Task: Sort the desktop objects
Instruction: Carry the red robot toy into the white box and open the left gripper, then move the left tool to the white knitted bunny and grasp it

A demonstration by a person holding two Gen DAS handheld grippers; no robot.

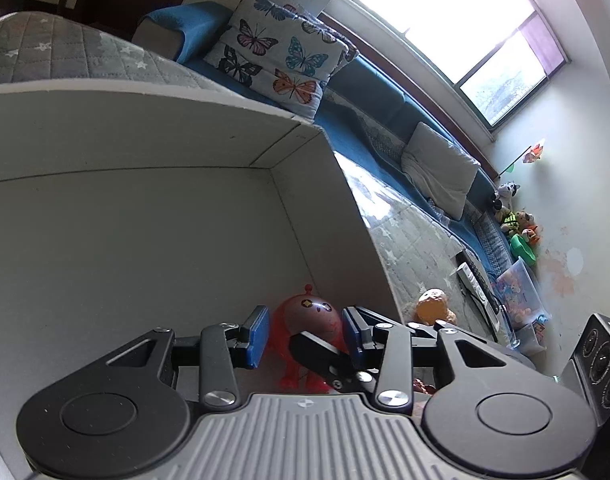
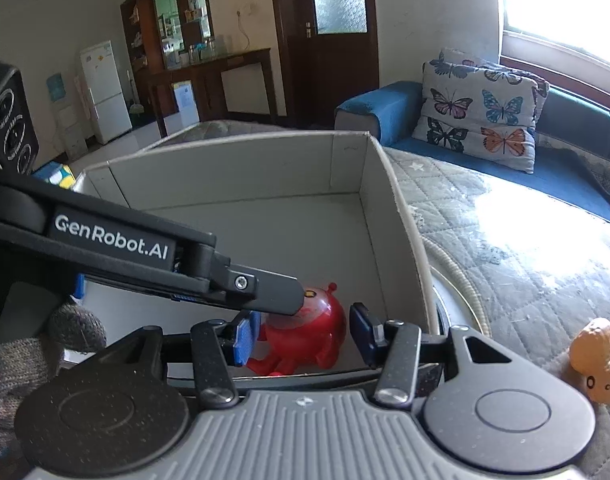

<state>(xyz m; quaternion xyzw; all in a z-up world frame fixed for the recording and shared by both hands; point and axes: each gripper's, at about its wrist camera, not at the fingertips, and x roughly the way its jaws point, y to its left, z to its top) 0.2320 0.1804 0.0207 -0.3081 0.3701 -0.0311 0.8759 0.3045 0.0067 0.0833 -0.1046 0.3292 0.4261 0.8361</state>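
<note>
Inside the white box (image 2: 401,216), the red toy (image 2: 305,332) sits between the right hand-held gripper (image 2: 305,330), parted for release; left hand-held gripper (image 1: 305,330) is spread too.

Red toy (image 2: 305,330): round glossy body, small antenna on top, pale face patch with dark eye marks, splayed little legs. Stands upright on floor of box, lower centre of both frames, in near corner, close to box's right wall.

Grey cardboard box (image 2: 389,208): open top, plain walls; only red toy visible inside.

Orange toy (image 2: 597,364): lumpy figure with small dark eyes, lower right of frame, on quilted cover outside box.
</note>
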